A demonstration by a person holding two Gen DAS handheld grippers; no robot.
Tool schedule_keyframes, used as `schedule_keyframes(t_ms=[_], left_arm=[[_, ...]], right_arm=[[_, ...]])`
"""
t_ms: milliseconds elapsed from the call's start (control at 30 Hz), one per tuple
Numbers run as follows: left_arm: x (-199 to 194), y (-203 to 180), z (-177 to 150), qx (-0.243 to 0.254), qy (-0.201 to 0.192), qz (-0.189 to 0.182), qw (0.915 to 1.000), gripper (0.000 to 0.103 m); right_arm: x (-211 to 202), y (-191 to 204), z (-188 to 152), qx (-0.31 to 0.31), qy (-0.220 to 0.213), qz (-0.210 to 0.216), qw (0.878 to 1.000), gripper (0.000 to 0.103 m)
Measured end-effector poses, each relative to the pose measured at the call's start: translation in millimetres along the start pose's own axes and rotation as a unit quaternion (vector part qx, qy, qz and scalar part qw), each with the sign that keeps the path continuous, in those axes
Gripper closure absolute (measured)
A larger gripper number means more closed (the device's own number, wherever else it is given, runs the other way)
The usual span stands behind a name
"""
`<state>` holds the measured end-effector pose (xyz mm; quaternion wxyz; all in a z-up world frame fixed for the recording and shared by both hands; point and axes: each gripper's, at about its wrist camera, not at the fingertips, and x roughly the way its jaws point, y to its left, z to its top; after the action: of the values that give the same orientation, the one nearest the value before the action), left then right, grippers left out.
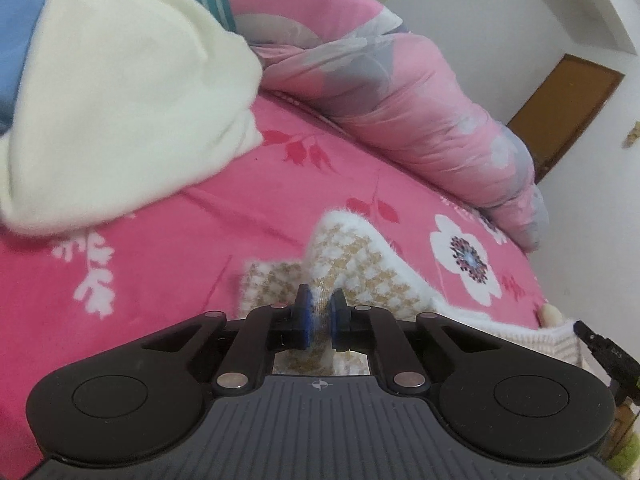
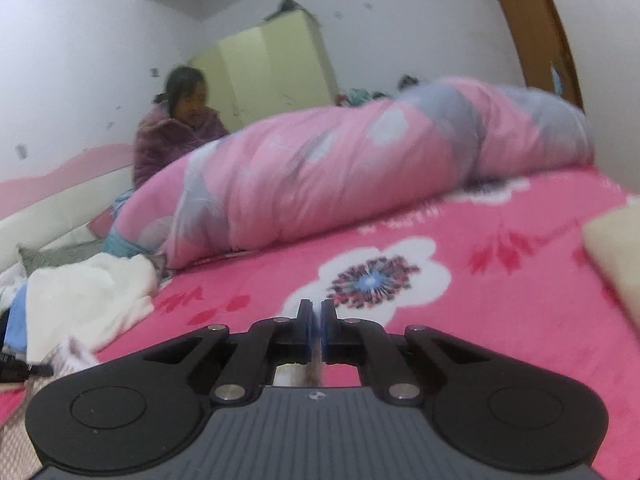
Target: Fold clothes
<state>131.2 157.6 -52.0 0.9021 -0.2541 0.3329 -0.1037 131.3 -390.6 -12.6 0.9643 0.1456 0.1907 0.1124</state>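
At lower centre, the left gripper (image 1: 320, 310) pinches the fuzzy white-and-tan houndstooth garment (image 1: 360, 268), probably to lift its edge for folding; the right gripper (image 2: 316, 316) is fully closed, contents unclear.

No readable text, labels, brands or numbers anywhere.

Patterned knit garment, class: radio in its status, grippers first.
Left gripper shut on patterned knit garment. Right gripper shut, grip unclear. Cream garment nearby, not blocking.
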Motion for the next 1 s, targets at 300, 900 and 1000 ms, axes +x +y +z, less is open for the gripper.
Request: schedule_keyframes(t_ms=[300,900,1000], left_arm=[[22.6,9.5,-8.6,0.001,0.024,0.017,0.9996,0.095],[29.1,5.7,-23.4,0.042,-0.002,0.037,0.9984,0.083],[30.1,1.1,-24.9,0.054,-0.004,0.049,0.9974,0.084]], right_arm=[[15.5,-58.9,-4.4,0.123,0.047,0.017,0.991,0.102],[14.3,12.6,-52.7,-0.065,0.142,0.005,0.988,0.092],[8.6,17.9,-53.2,-0.079,0.129,-0.009,0.988,0.096]])
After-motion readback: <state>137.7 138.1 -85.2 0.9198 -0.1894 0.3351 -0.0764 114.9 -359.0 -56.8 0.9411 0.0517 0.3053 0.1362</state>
